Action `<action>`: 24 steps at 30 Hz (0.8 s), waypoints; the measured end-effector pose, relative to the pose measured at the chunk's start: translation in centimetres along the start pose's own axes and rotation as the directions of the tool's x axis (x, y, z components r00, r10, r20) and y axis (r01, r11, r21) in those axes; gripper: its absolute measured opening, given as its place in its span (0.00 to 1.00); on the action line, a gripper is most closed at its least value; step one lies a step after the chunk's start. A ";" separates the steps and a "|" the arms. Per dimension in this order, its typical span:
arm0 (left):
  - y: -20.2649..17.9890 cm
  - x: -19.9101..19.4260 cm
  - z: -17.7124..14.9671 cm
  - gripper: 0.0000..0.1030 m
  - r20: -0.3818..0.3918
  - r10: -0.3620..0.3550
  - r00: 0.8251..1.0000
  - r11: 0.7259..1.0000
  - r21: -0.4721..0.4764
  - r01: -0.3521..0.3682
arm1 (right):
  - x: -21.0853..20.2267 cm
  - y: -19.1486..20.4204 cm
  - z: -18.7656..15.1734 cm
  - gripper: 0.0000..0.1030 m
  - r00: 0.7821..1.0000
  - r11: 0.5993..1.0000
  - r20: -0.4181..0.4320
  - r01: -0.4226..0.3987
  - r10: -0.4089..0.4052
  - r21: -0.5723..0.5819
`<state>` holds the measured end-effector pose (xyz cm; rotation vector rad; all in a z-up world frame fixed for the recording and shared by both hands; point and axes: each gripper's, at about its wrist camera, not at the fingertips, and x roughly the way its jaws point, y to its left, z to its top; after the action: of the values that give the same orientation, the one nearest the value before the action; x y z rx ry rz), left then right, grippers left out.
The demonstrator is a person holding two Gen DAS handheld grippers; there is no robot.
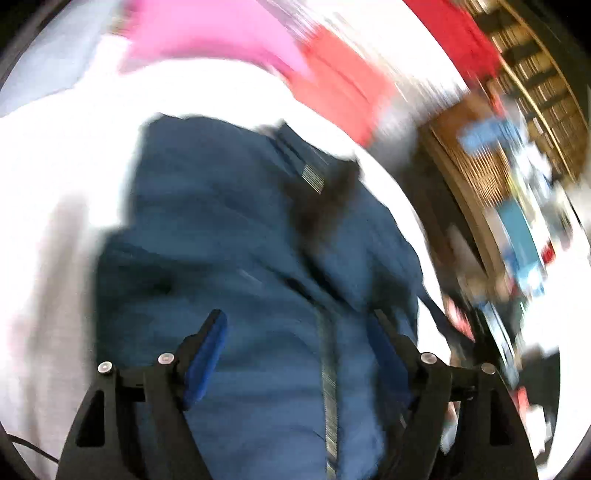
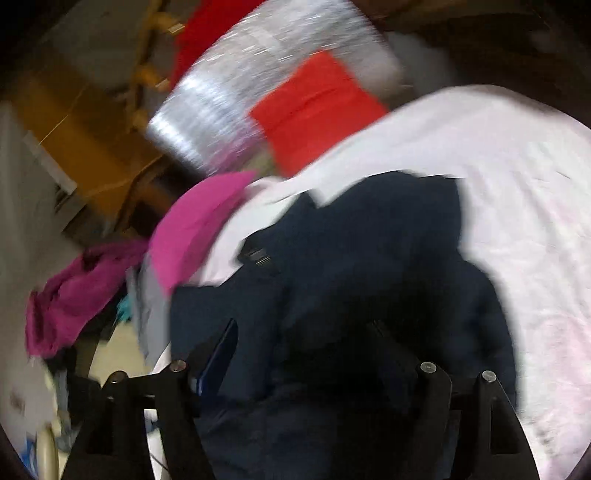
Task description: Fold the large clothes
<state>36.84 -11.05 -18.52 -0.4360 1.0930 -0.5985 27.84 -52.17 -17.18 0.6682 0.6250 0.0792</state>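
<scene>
A dark blue padded jacket lies folded on a white sheet, its zip running down toward my left gripper. That gripper hovers over the jacket's near end, its blue-padded fingers spread wide, with nothing pinched between them. In the right wrist view the same jacket looks almost black on the white sheet. My right gripper stands open above its near part, and I see no cloth caught in its jaws. Both views are blurred by motion.
A pink garment and a red one lie folded at the far side of the sheet. In the right wrist view a magenta cloth hangs off to the left, beside a shiny wrapped bundle and wooden furniture.
</scene>
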 end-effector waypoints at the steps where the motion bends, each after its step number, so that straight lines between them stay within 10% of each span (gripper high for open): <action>1: 1.7 -0.3 0.6 0.76 0.045 0.076 0.996 0.996 -0.044 -0.074 | 0.7 1.6 -0.5 0.79 1.000 0.998 -0.018 0.005 -0.006 -0.067; 5: 5.3 1.6 2.2 0.76 0.042 0.245 0.969 0.965 -0.106 -0.240 | 3.7 7.3 -3.1 0.91 0.995 0.938 -0.071 0.045 -0.074 -0.343; 10: 4.9 4.1 3.5 0.76 0.044 0.260 0.965 0.961 -0.110 -0.254 | 8.5 11.6 -6.3 0.97 0.964 0.776 0.006 0.219 -0.267 -0.591; 12: 4.4 5.0 3.2 0.76 0.029 0.301 0.953 0.950 -0.096 -0.297 | 9.1 11.2 -5.6 0.94 0.951 0.791 0.065 0.288 -0.302 -0.541; 16: 4.7 5.8 2.8 0.76 0.001 0.315 0.949 0.945 -0.093 -0.313 | 7.3 6.5 -2.1 0.59 0.960 0.917 0.071 0.280 -0.271 -0.285; 21: 3.9 6.6 3.4 0.76 0.017 0.307 0.952 0.948 -0.092 -0.304 | 1.7 -3.3 1.7 0.56 0.964 0.966 0.135 0.208 -0.229 0.154; 24: 3.0 6.4 4.0 0.76 0.061 0.329 0.942 0.943 -0.070 -0.325 | 0.3 -5.3 2.2 0.58 0.978 0.972 0.155 0.104 -0.138 0.213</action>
<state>43.29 -12.73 -23.10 -0.3141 1.0869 -0.2549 28.66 -57.50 -19.16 0.8239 0.5128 -0.1567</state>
